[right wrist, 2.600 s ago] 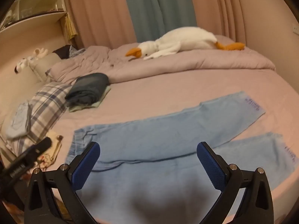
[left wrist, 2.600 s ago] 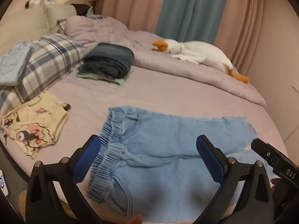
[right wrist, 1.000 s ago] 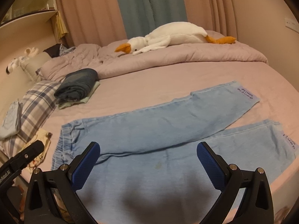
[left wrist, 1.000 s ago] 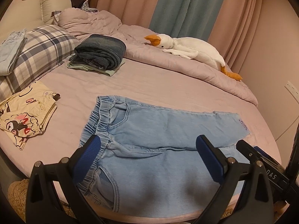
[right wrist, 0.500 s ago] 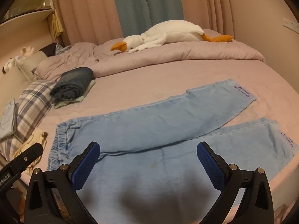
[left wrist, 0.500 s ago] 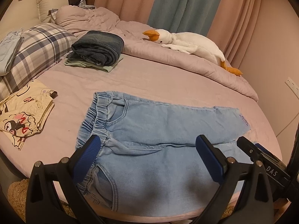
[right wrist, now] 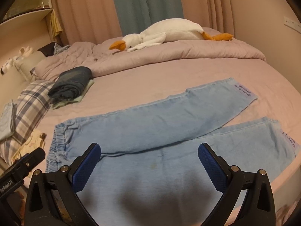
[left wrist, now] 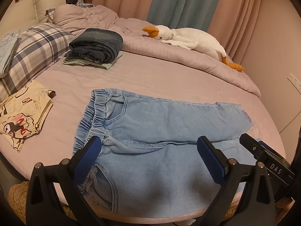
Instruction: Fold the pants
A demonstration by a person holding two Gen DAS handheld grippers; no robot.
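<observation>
- Left gripper [left wrist: 148, 157]: blue-padded fingers spread wide, holding nothing, hovering over the waistband end of the pants
- Right gripper [right wrist: 149, 162]: fingers spread wide, holding nothing, hovering over the near leg
- Light blue pants [right wrist: 160, 128]: unfolded, flat on the pink bed [left wrist: 160, 82], waistband to the left, legs running right, just beyond both grippers
- Folded dark jeans [left wrist: 96, 45]: beside the plaid pillow [left wrist: 37, 45]
- Plush goose [right wrist: 165, 32]: far side of the bed

1. I am working in a home bedroom: a made bed [left wrist: 150, 79] with a plaid pillow [left wrist: 39, 45].
2. Plush goose [left wrist: 188, 39] on the duvet [right wrist: 188, 52]; floor-length curtains [right wrist: 90, 9] behind.
</observation>
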